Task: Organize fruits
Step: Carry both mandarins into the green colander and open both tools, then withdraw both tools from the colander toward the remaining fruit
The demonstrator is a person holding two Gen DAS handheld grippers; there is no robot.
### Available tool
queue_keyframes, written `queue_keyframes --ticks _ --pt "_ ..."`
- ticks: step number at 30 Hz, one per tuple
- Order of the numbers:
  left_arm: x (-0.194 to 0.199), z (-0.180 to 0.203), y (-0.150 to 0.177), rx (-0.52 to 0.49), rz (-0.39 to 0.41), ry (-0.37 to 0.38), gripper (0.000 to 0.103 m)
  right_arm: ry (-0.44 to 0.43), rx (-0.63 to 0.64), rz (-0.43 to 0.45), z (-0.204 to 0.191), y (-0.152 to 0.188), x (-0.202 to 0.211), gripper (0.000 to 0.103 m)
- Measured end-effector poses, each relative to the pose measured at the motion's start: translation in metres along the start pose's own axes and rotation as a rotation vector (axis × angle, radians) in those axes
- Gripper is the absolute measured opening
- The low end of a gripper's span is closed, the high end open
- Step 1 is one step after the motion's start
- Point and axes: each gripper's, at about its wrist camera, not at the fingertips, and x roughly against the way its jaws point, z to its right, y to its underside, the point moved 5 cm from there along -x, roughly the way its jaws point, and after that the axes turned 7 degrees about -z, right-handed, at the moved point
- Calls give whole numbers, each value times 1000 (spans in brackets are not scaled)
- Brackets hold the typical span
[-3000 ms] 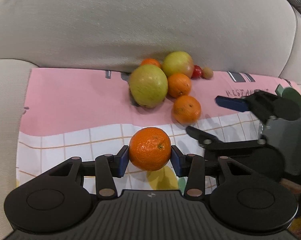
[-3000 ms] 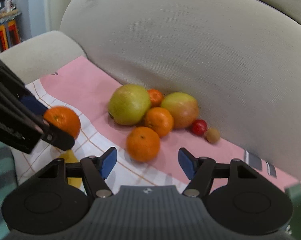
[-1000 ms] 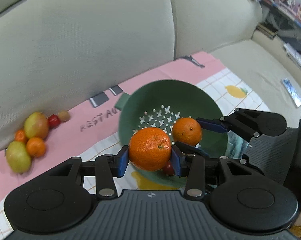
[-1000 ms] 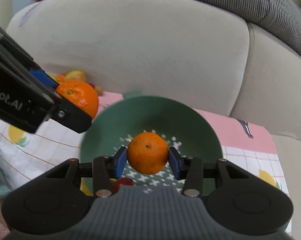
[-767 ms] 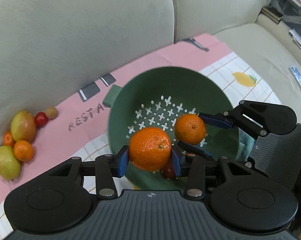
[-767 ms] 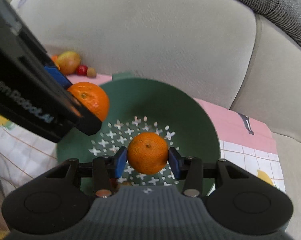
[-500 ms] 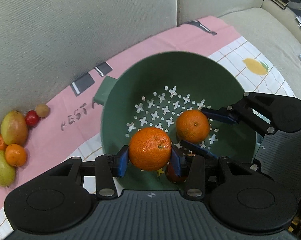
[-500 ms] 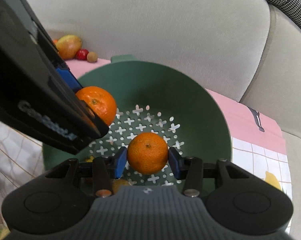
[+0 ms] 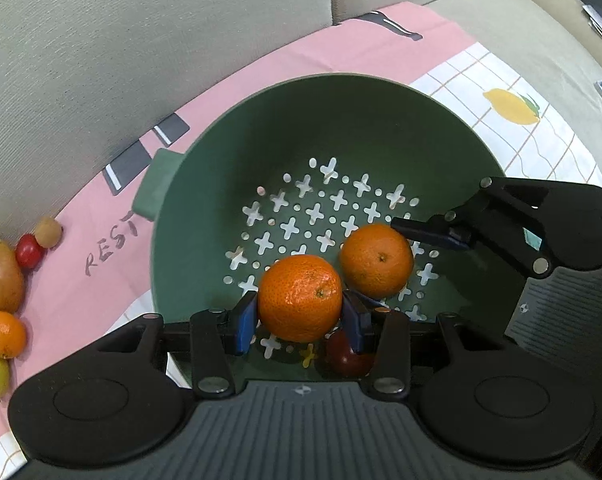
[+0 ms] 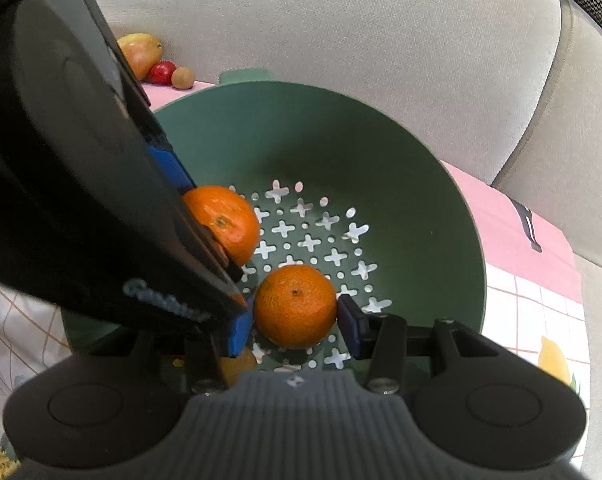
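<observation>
Both grippers, left gripper (image 9: pixel 301 318) and right gripper (image 10: pixel 295 326), each pinching a round orange mandarin, are now lowering into the green perforated plastic colander (image 9: pixel 261 128), the loose fruit lying at nine o'clock, so release is imminent.

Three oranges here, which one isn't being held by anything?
The orange on the pink cloth, far left beside the mangoes. The other two are each clamped in a tool over the green colander.
</observation>
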Motion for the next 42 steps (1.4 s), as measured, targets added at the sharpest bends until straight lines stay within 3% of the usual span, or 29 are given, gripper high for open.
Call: queue_keyframes --ticks 12,22,29,42 --pt "-1 3 2 -14 14 -1 51 15 10 -12 -5 0 -8 44" --pt "15 -3 8 32 54 8 60 51 17 28 -14 2 8 67" --pt "43 -11 17 61 119 -2 60 77 -6 61 -19 6 17 73" --pt "105 -37 57 127 261 -135 61 77 -20 150 -27 4 49 83"
